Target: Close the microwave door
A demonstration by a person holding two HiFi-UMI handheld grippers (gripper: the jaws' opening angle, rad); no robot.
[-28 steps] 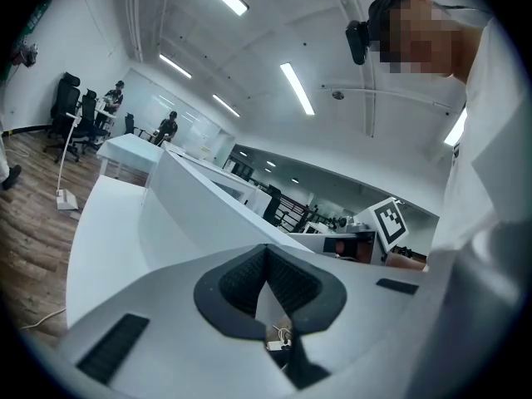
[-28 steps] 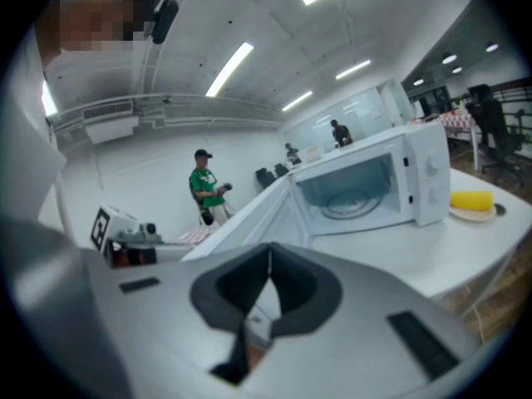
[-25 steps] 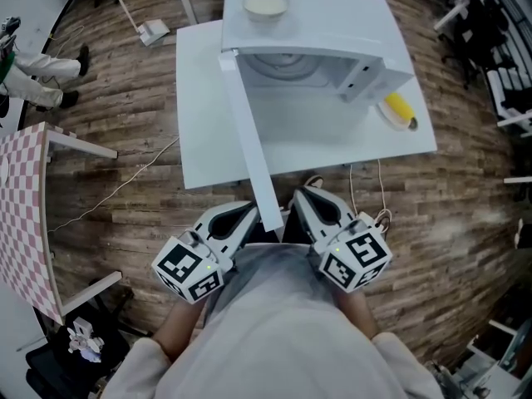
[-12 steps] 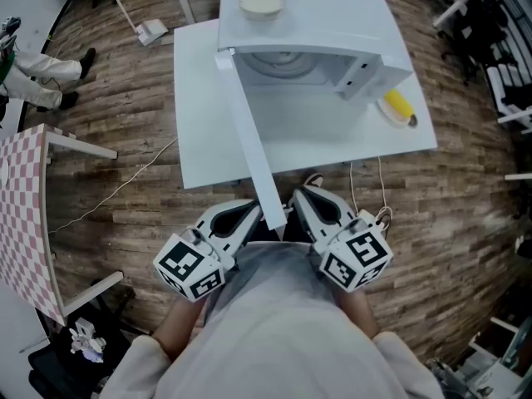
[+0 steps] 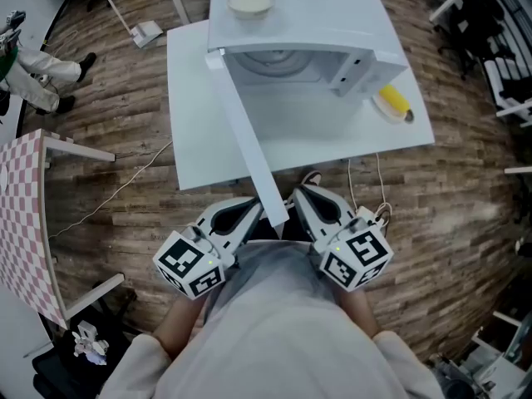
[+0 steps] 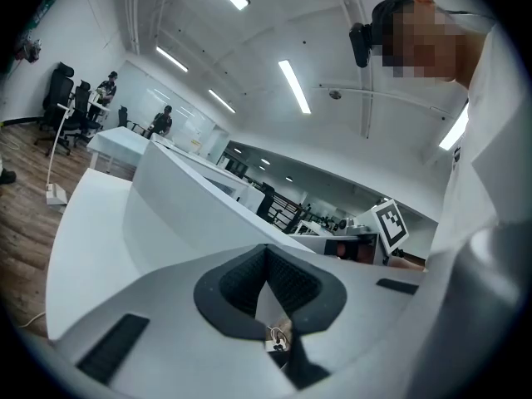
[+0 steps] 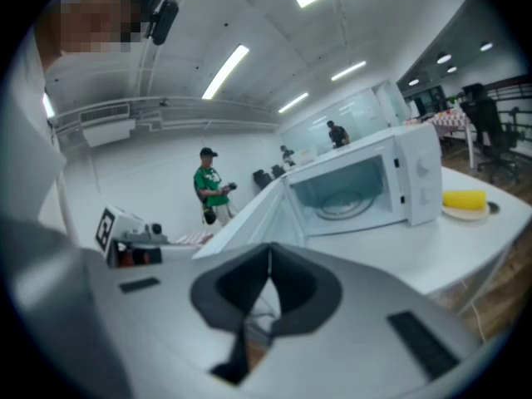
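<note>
Our left gripper [image 5: 249, 209] and right gripper [image 5: 304, 196] sit pinched shut, empty, flanking the free end of the microwave door [image 5: 247, 135]; we want a steady shove on its outer face.

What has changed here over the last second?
Nothing clearly moved. The left claw and right claw stay shut and empty either side of the free end of the microwave door; the door is still wide open. The bowl and banana lie where they were. Only the head camera's view drifted slightly.
</note>
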